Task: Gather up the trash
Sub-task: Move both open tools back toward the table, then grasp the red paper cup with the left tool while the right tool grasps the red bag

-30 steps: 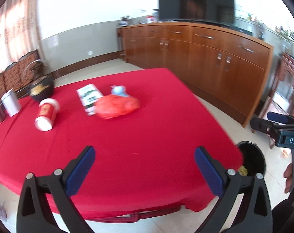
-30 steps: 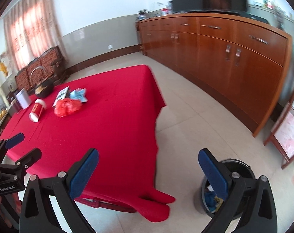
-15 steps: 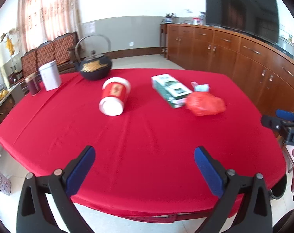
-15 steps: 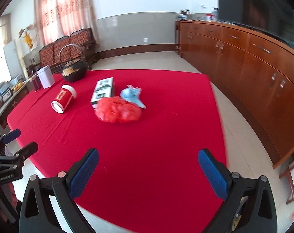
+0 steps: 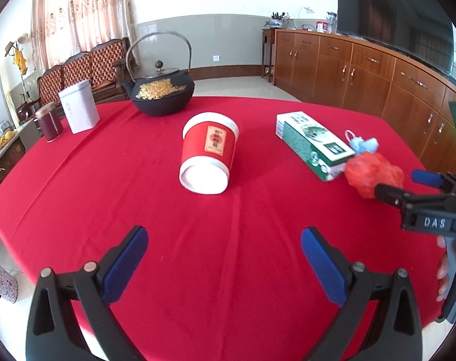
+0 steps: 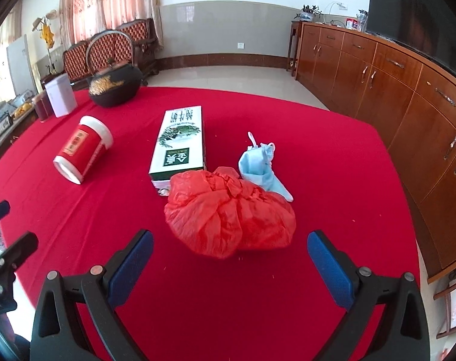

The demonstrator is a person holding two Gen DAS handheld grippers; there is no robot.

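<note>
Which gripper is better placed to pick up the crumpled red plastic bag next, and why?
Right. The right gripper has its open jaws lined up just short of the red plastic bag, while the left gripper faces bare cloth toward the red canister.

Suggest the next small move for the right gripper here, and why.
Probably ease the right gripper forward and down over the crumpled red plastic bag. Its jaws stand open and empty, the bag lies loose on the red tablecloth directly ahead between them, nearer than the other litter.

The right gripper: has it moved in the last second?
Yes. The right gripper has swung from the bin beside the table to the red bag, open jaws either side of it, near the green box.
</note>
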